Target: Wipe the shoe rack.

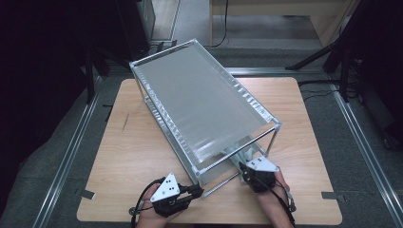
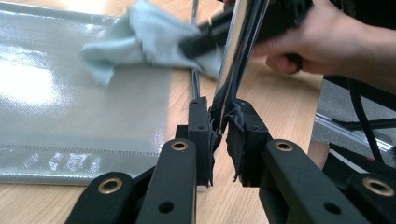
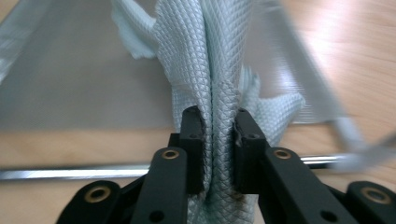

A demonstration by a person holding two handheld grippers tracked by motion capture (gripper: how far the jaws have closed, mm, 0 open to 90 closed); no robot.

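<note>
A light wooden worktop [image 1: 133,156] stands on a grey floor with metal rails at both sides, and the room behind it is dark.

In the high view, one metal shelf rack [image 1: 199,102] lies slanted across the worktop, with a translucent grey liner on its upper level. The left tool [image 1: 192,191] sits at the near corner post of the rack. The right tool [image 1: 243,167] reaches into the open near end, under the upper level.

In the left gripper view, the left tool [image 2: 219,122] is closed narrow on the chrome post [image 2: 243,42], and its frayed pads press the post from both sides. Behind it, the person's other hand [image 2: 322,42] pushes a pale blue cloth [image 2: 140,37] onto the lower liner [image 2: 70,93].

In the right gripper view, the right tool [image 3: 219,126] holds a fold of the same cloth [image 3: 205,56] between its jaws, and the cloth hangs bunched over the lower liner [image 3: 70,84].

I judge that the wiping of the lower liner is only at its beginning: the rack is steadied and the cloth is gripped at the near edge, while most of the liner is still to be covered. Whether the liner is already clean I cannot tell.

I count one rack, two liner levels, one cloth and two tools.
</note>
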